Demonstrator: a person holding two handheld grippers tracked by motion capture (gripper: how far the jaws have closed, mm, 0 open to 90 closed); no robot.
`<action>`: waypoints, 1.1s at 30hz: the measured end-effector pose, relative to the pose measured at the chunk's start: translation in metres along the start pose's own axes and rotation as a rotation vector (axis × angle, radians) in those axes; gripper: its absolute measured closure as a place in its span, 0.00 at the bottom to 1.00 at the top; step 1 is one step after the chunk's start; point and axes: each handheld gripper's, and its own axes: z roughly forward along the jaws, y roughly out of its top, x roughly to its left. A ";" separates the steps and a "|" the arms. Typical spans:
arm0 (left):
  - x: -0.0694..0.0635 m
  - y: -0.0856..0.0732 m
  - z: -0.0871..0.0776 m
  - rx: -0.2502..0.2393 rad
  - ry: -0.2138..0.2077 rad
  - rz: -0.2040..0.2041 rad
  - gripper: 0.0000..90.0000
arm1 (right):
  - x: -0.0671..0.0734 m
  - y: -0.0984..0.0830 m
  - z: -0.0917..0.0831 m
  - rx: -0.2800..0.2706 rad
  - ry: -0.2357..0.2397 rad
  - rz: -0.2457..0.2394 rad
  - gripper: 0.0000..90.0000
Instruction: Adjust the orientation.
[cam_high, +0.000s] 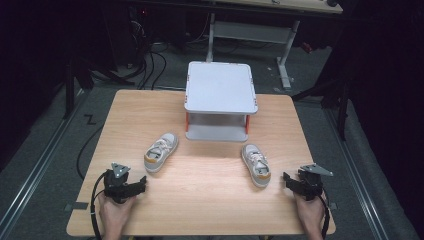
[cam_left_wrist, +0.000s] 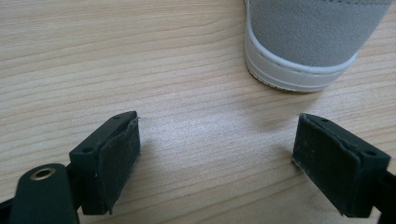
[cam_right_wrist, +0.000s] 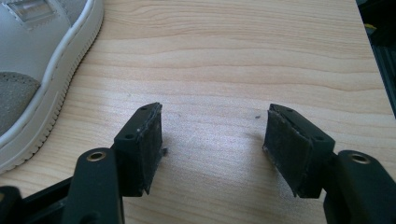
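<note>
Two small grey-and-white sneakers lie on the wooden table (cam_high: 200, 185). The left shoe (cam_high: 161, 152) points away toward the upper right; its grey heel (cam_left_wrist: 308, 37) shows just beyond my left gripper (cam_left_wrist: 217, 158), whose jaws stand wide apart over bare wood. That gripper (cam_high: 142, 184) rests near the table's front left corner, below the shoe. The right shoe (cam_high: 256, 164) lies left of my right gripper (cam_high: 286, 180), and its white sole edge (cam_right_wrist: 46, 70) runs along the left side of the right gripper view. My right gripper (cam_right_wrist: 212, 135) is open with nothing between its pads.
A grey two-tier stand (cam_high: 220, 90) with orange posts sits at the table's far middle, its lower shelf open toward me. The right table edge (cam_right_wrist: 369, 60) runs close beside my right gripper. Cables and desk legs lie on the dark floor beyond the table.
</note>
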 end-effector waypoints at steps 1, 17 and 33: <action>0.000 0.000 0.000 0.000 0.001 -0.003 0.17 | 0.000 0.000 0.000 0.000 0.000 0.000 0.41; -0.001 0.003 -0.001 -0.004 -0.060 -0.019 0.24 | 0.000 0.000 0.000 0.003 0.000 0.001 0.40; -0.014 0.038 -0.024 -0.030 -0.146 0.053 0.22 | 0.000 0.000 0.000 0.001 0.001 -0.007 0.39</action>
